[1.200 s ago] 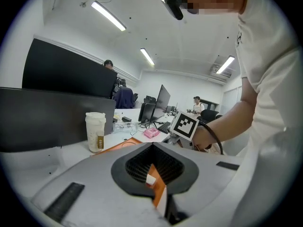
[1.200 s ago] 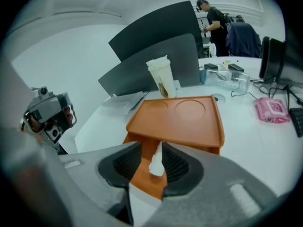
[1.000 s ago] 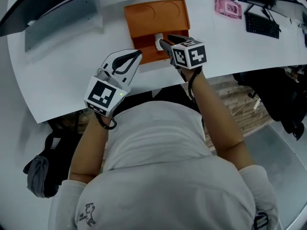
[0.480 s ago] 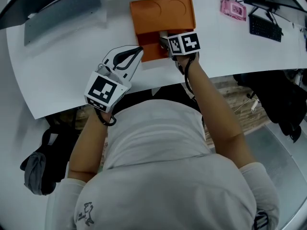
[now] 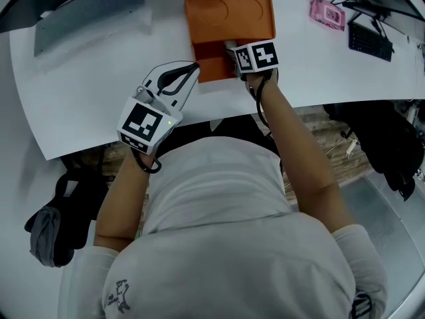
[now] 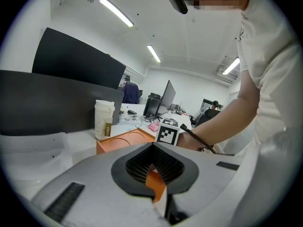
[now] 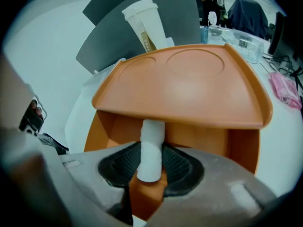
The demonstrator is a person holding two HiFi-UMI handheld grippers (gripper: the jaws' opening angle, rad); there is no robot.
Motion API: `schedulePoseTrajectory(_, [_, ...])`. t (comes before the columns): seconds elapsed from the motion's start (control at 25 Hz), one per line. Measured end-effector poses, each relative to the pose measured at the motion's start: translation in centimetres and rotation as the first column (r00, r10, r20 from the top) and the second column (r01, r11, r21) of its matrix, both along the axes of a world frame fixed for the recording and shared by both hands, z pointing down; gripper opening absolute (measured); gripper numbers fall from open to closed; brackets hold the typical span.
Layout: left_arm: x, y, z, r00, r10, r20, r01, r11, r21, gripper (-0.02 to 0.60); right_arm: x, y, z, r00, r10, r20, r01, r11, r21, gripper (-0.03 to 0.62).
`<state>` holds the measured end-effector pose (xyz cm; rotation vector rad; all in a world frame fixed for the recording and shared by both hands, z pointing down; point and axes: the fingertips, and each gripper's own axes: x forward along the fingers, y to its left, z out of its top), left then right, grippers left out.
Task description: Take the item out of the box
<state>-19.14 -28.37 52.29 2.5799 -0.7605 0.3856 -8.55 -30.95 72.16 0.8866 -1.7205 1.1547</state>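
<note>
Lowered right tongs (image 5: 232, 47) just closed around white item (image 7: 152, 143).

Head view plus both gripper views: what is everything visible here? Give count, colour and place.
table: 1, white, fills the upper head view
orange box: 1, orange, far middle of table, near side open
white item: 1, white, sticking out of the box opening
cup: 1, white, lidded, behind the box
panel: 1, grey, table's far left
packet: 1, pink, far right
keyboard: 1, black, beside the packet
bag: 1, dark, floor at left
left gripper: 1, shut, empty, left of the box
right gripper: 1, jaws just closing, now gripping the white item
</note>
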Motion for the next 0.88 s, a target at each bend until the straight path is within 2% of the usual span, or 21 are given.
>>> schedulePoseTrajectory(0.32, [-0.1, 0.3, -0.5, 1.0, -0.01, -0.002, 0.01, 1.0, 0.01, -0.002, -0.1, 0.5, -0.6, 1.0, 0.002, 0.023, -0.002, 1.0, -0.011, 0.133])
schedulePoseTrajectory(0.88, [0.3, 0.9, -3.9, 0.999, -0.027, -0.028, 0.028, 0.998, 0.05, -0.002, 0.2, 1.7, -4.5, 0.998, 0.018, 0.059, -0.019, 1.0, 0.021, 0.133])
